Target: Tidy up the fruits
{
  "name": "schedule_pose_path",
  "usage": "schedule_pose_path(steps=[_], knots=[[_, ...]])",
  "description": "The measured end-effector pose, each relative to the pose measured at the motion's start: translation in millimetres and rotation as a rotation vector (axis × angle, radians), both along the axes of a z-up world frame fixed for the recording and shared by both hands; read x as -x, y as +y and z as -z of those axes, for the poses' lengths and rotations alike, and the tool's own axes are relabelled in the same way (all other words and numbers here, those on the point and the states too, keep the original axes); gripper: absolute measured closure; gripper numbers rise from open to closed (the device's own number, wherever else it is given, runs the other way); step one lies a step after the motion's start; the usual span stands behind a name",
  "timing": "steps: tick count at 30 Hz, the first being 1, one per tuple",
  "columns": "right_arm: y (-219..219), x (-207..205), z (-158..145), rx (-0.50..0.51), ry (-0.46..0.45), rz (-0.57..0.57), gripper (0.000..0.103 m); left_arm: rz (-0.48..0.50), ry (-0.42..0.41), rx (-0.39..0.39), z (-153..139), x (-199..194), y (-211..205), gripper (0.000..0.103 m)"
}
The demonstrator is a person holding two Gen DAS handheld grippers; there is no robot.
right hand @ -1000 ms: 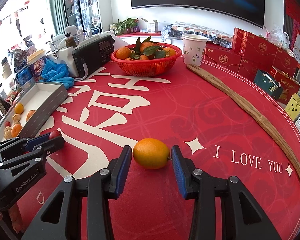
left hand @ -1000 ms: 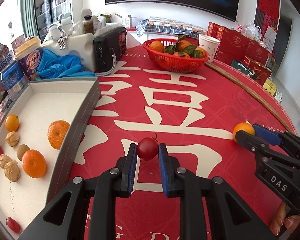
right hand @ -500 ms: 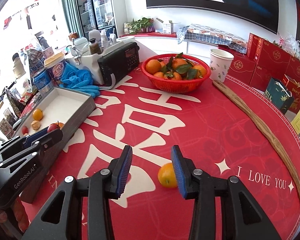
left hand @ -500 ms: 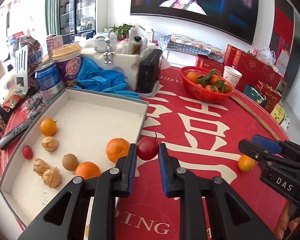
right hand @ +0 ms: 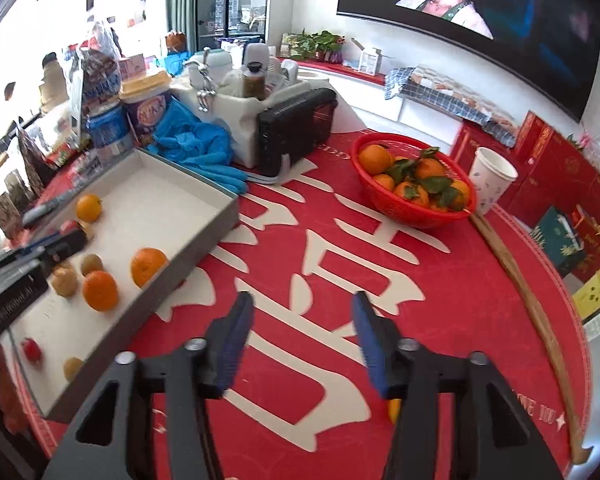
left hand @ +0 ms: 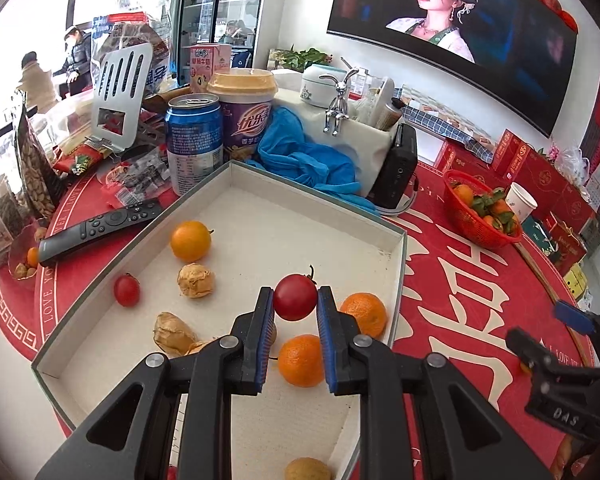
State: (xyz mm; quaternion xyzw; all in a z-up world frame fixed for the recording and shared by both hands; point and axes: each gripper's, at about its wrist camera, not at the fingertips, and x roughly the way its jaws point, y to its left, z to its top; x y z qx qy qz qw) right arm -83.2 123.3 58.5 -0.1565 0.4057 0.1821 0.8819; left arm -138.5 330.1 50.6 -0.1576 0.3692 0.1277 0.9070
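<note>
My left gripper (left hand: 295, 300) is shut on a red cherry tomato (left hand: 295, 297) and holds it above the white box tray (left hand: 396, 264). In the tray lie oranges (left hand: 191, 241), walnuts (left hand: 196, 280), a second cherry tomato (left hand: 126, 290) and a kiwi (left hand: 307, 469). My right gripper (right hand: 300, 316) is open and empty above the red tablecloth. A small orange (right hand: 394, 409) lies on the cloth, mostly hidden behind its right finger. The tray shows at the left of the right wrist view (right hand: 204, 236).
A red basket of oranges (right hand: 414, 188) stands at the back beside a paper cup (right hand: 492, 180). A black radio (right hand: 296, 132), blue gloves (left hand: 304, 160), a can (left hand: 194, 142), a remote (left hand: 100, 226) and snacks crowd the tray's far side. A wooden stick (right hand: 532, 312) lies at right.
My left gripper carried the tomato leftward from the tablecloth to over the tray. My right gripper opened wider, rose and pulled back from the small orange, which stays on the cloth.
</note>
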Motion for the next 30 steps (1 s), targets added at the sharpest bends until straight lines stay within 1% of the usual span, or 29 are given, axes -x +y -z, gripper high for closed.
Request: schedule_pose_path(steps=[1, 2, 3, 7, 9, 10, 11, 12, 13, 14, 15, 18, 22, 26, 30], knots=[[-9.2, 4.3, 2.7, 0.023, -0.027, 0.014, 0.007, 0.0, -0.003, 0.0, -0.5, 0.7, 0.1, 0.079], [-19.3, 8.3, 6.6, 0.048, -0.055, 0.034, 0.006, 0.001, -0.007, 0.001, -1.8, 1.4, -0.7, 0.079], [-29.3, 11.2, 12.4, 0.075, -0.061, 0.054, 0.006, 0.002, -0.01, 0.002, -2.9, 1.6, -1.8, 0.079], [-63.1, 8.3, 39.2, 0.092, 0.019, 0.125, 0.006, 0.018, -0.012, 0.0, -3.9, -0.8, -9.0, 0.079], [-74.4, 7.0, 45.9, 0.08, 0.04, 0.151, 0.015, 0.027, -0.006, -0.005, -2.4, -2.2, -12.3, 0.079], [-78.9, 5.1, 49.3, 0.067, 0.059, 0.159, 0.024, 0.029, -0.001, -0.005, -1.1, -3.2, -13.4, 0.079], [-82.5, 3.1, 52.5, 0.051, 0.077, 0.165, 0.036, 0.03, 0.003, -0.002, 0.1, -4.1, -13.7, 0.079], [-86.8, 1.4, 54.7, 0.017, 0.096, 0.167, 0.038, 0.031, 0.006, 0.002, 1.0, -4.7, -14.0, 0.079], [-90.2, 0.7, 54.7, -0.004, 0.101, 0.177, 0.043, 0.032, 0.009, 0.004, 1.7, -5.2, -14.2, 0.079], [-93.4, -0.6, 53.9, -0.034, 0.109, 0.18, 0.061, 0.032, 0.01, 0.002, 2.4, -5.5, -14.5, 0.079], [-96.1, -1.7, 52.8, -0.061, 0.117, 0.185, 0.068, 0.033, 0.012, 0.0, 2.8, -6.0, -14.6, 0.079], [-98.0, -3.3, 52.1, -0.069, 0.118, 0.2, 0.068, 0.03, 0.012, 0.002, 3.0, -6.0, -13.3, 0.079], [-91.9, -4.2, 47.9, -0.102, 0.136, 0.185, 0.068, 0.025, 0.011, 0.003, 3.0, -5.9, -11.2, 0.079], [-68.6, -5.4, 34.6, -0.12, 0.134, 0.13, 0.068, 0.019, 0.013, 0.005, 3.9, -5.0, -8.9, 0.079], [-35.5, -7.6, 20.5, -0.158, 0.151, 0.06, 0.068, 0.004, 0.013, 0.003, 3.8, -3.3, -3.9, 0.079]])
